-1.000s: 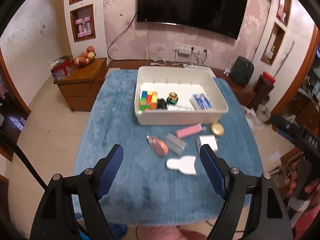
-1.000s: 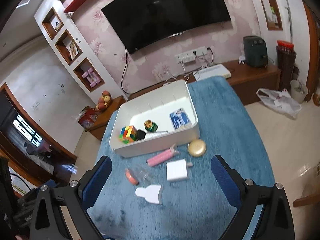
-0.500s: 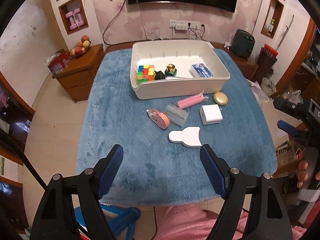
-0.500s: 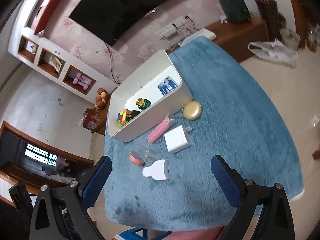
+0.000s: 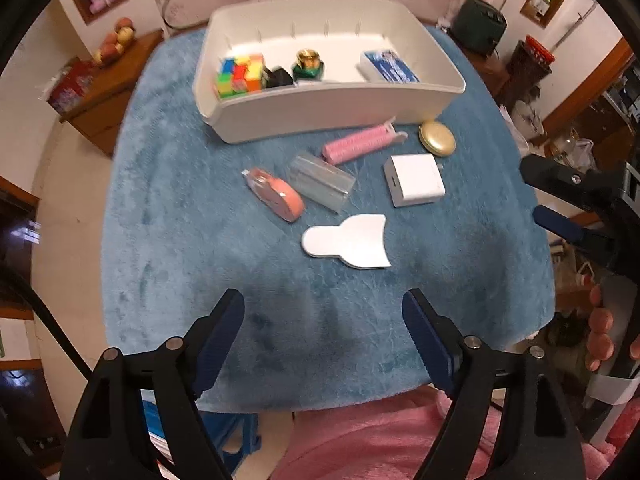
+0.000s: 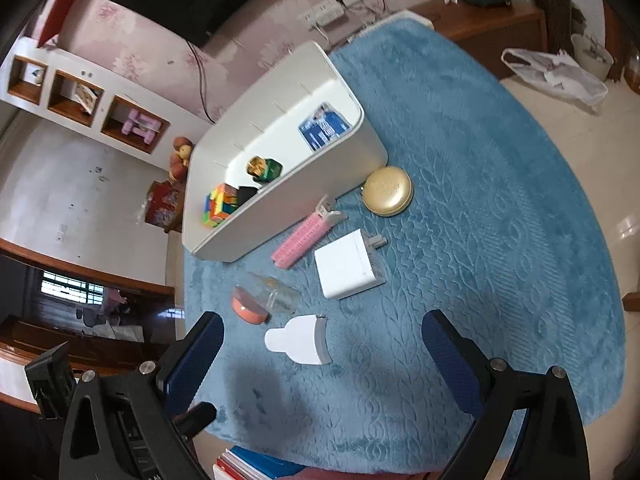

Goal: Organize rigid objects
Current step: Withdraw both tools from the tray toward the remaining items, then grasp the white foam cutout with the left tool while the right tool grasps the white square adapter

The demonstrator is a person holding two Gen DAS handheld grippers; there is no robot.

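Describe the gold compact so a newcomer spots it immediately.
Find the white bin on the blue cloth. Just outside its front right corner lies the gold compact, beside the pink hair roller. It is the only round, metallic gold piece among the loose items.

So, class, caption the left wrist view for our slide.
Open left gripper hovers over six loose items before a white bin.

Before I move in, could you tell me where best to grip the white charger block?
Grip the white charger block across its two flat side faces from above. It lies flat with its prongs toward the gold compact, so keep the fingers off that end.
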